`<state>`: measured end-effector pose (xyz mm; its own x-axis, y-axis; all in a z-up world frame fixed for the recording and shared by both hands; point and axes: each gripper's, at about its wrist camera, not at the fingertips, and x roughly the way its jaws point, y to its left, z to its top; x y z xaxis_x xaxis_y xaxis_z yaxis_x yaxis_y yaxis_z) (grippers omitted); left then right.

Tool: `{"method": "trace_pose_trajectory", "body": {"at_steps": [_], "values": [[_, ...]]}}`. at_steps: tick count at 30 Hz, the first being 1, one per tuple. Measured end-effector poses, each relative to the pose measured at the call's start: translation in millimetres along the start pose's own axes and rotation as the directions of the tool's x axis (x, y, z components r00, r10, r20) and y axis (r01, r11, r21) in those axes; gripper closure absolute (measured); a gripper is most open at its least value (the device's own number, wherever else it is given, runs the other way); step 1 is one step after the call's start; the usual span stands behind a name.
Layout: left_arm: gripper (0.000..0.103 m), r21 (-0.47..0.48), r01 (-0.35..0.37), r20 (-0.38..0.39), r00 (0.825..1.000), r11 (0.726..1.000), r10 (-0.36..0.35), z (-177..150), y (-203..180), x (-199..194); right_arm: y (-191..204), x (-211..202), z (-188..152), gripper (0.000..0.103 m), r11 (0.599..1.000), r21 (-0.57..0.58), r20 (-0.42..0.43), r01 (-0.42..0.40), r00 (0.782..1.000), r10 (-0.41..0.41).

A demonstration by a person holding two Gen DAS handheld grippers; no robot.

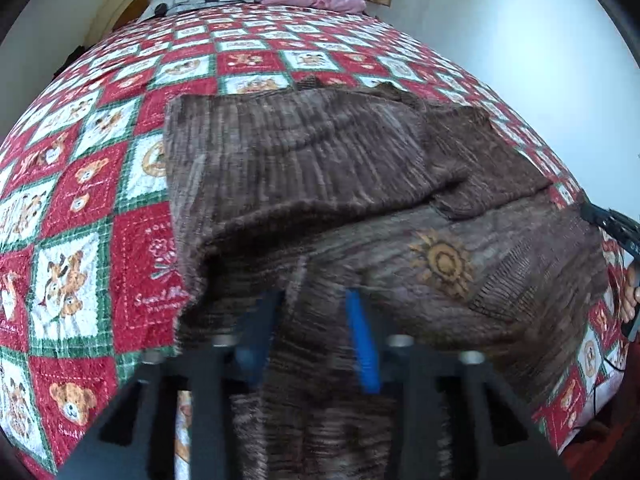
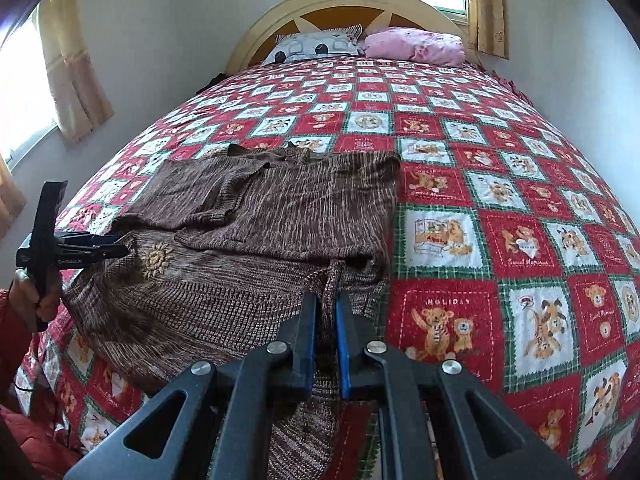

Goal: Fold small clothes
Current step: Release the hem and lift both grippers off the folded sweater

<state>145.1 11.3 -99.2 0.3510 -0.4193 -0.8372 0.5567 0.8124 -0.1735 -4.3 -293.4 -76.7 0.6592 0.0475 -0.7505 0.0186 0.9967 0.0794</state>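
A brown knit sweater (image 1: 320,160) (image 2: 280,208) with a tan sun motif (image 1: 442,266) (image 2: 156,260) lies partly folded on the bed. Its near edge is lifted toward both cameras. My left gripper (image 1: 314,300) has its blue pads (image 1: 362,340) a little apart, with a loose fold of the sweater running between them; from the right wrist it shows at the sweater's left edge as the left gripper (image 2: 120,246). My right gripper (image 2: 327,300) is shut on a bunched strip of the sweater's near right part, which hangs below the pads. Its tip (image 1: 600,216) peeks in at the right.
The bed is covered by a red, white and green teddy-bear quilt (image 2: 500,240). A patterned pillow (image 2: 316,46) and a pink pillow (image 2: 416,46) lie against the rounded headboard (image 2: 340,4). Curtained windows (image 2: 68,72) flank the walls. A hand with a red sleeve (image 2: 24,300) holds the left gripper.
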Motion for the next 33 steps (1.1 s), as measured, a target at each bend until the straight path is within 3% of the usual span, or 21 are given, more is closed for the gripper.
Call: {"method": "trace_pose_trajectory", "body": {"at_steps": [5,9,12,18,22,25,27,30,31,33], "values": [[0.096,0.06,-0.074,0.045,0.996,0.995,0.071,-8,-16,-9,1,-3,-2,0.094,1.0,0.009,0.005,0.014,1.0,-0.014],[0.097,-0.059,-0.045,0.116,0.992,0.997,0.051,0,-2,-29,2,-17,10,0.094,1.0,-0.004,0.04,0.012,0.999,-0.012],[0.097,-0.124,-0.012,0.189,0.981,0.992,0.035,19,11,-52,5,-30,33,0.094,0.999,-0.035,0.077,0.0,0.997,0.002],[0.097,-0.217,-0.085,0.261,0.955,0.972,0.141,76,41,-74,6,-20,111,0.094,0.996,-0.084,0.149,0.002,0.989,0.011],[0.098,-0.288,-0.132,0.281,0.935,0.948,0.215,113,66,-63,-4,18,160,0.094,0.996,-0.063,0.193,0.055,0.98,-0.042],[0.098,-0.33,-0.179,0.247,0.931,0.927,0.268,130,84,-26,-17,68,177,0.094,0.995,-0.012,0.17,0.102,0.981,-0.098],[0.098,-0.353,-0.232,0.174,0.935,0.906,0.308,131,94,13,-30,119,175,0.094,0.99,0.026,0.099,0.139,0.985,-0.141],[0.095,-0.393,-0.312,0.083,0.925,0.865,0.372,115,108,68,-43,172,152,0.094,0.984,0.065,0.0,0.167,0.986,-0.167],[0.095,-0.398,-0.306,0.116,0.918,0.865,0.379,112,106,66,-48,185,142,0.094,0.983,0.079,-0.033,0.168,0.986,-0.166],[0.093,-0.398,-0.303,0.15,0.91,0.866,0.387,110,103,59,-55,188,134,0.091,0.983,0.109,-0.01,0.147,0.989,-0.147]]}}
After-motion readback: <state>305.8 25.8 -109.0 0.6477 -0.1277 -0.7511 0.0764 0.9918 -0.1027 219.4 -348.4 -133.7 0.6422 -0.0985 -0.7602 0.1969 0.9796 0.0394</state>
